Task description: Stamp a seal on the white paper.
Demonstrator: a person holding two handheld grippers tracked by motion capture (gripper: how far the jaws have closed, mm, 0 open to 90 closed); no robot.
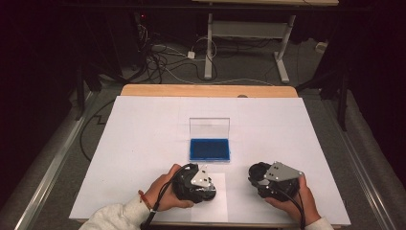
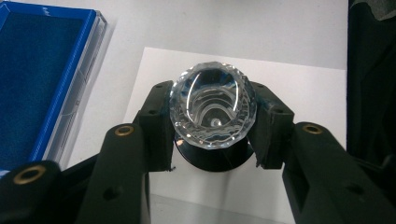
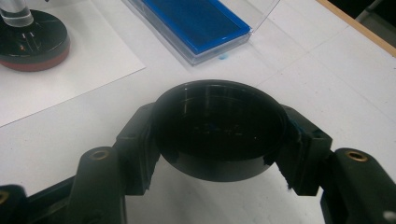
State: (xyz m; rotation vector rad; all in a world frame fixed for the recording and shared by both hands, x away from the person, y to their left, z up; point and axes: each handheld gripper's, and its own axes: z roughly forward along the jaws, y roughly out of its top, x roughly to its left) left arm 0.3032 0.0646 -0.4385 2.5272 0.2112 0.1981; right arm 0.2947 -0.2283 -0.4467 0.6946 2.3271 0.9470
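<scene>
A clear faceted glass piece [image 2: 212, 112] stands on a round black base [image 2: 215, 161], over a white paper sheet [image 2: 299, 93]. My left gripper [image 2: 214, 126] is shut on it, one jaw pressing each side. In the high view the left gripper [image 1: 209, 190] sits near the front edge, pointing right. My right gripper [image 3: 219, 140] is shut on a round black cap [image 3: 219, 126], held above the table. In the high view the right gripper [image 1: 254, 175] is at the front right. The right gripper view also shows the black base [image 3: 30, 42] with its clear stem.
An open case with a blue lining [image 1: 209, 149] and an upright clear lid [image 1: 209, 127] lies mid-table, beyond both grippers. A white cover [image 1: 143, 143] spans the wooden table [image 1: 206, 90]. Cables and a desk frame [image 1: 208, 48] are on the floor behind.
</scene>
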